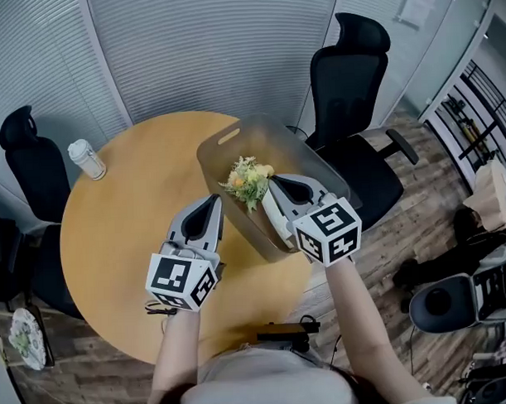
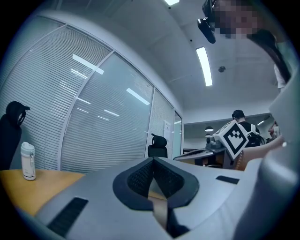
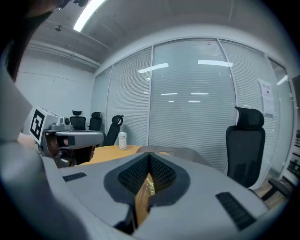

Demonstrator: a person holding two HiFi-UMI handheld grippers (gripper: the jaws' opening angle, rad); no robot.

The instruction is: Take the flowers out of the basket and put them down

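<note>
The round wooden surface [image 1: 113, 235] carries a translucent basket [image 1: 318, 166] at its right side, reaching from the near edge toward the far one. Both tongs are pressed together with nothing pinched. The right tongs [image 1: 275, 181] hang over the basket, their tips just right of the flowers [image 1: 249, 181] inside it. The left tongs [image 1: 216, 198] sit outside its left wall, nearer the person. The right hand looks better placed; the stems' direction is unclear.

grippers [image 1: 215, 198] [image 1: 273, 182] 2 | basket [image 1: 226, 148] 1 | flowers [image 1: 248, 179] 1 bunch | bottle [image 1: 87, 159] 1
</note>
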